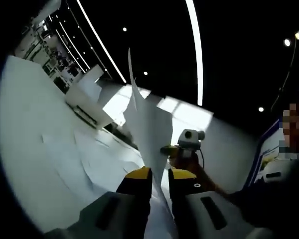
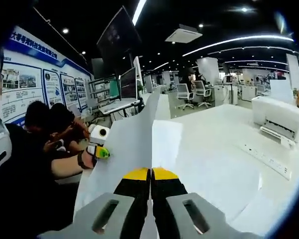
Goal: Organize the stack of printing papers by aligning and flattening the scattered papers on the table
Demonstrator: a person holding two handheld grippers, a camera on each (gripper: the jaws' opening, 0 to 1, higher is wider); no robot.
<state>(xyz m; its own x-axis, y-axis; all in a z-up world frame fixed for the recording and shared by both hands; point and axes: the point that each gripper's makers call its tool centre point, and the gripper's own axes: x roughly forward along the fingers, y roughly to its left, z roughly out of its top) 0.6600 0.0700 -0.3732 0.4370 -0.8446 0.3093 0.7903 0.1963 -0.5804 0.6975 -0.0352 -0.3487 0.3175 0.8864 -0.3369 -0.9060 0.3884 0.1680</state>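
A sheet of printing paper (image 1: 150, 130) stands lifted above the white table (image 1: 35, 144), pinched edge-on by the left gripper (image 1: 159, 175) and right gripper (image 2: 151, 175). More papers (image 1: 97, 159) lie scattered below. A printer (image 2: 279, 118) and power strip (image 2: 266, 160) sit nearby.

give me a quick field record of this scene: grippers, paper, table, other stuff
left gripper: fingers pinching the bottom edge of a sheet
right gripper: fingers shut on a sheet edge
held paper: white, standing upright off the table, seen edge-on in the right gripper view
table: white, with loose sheets lying scattered flat
printer: white, on the table's far side
power strip: beside the printer
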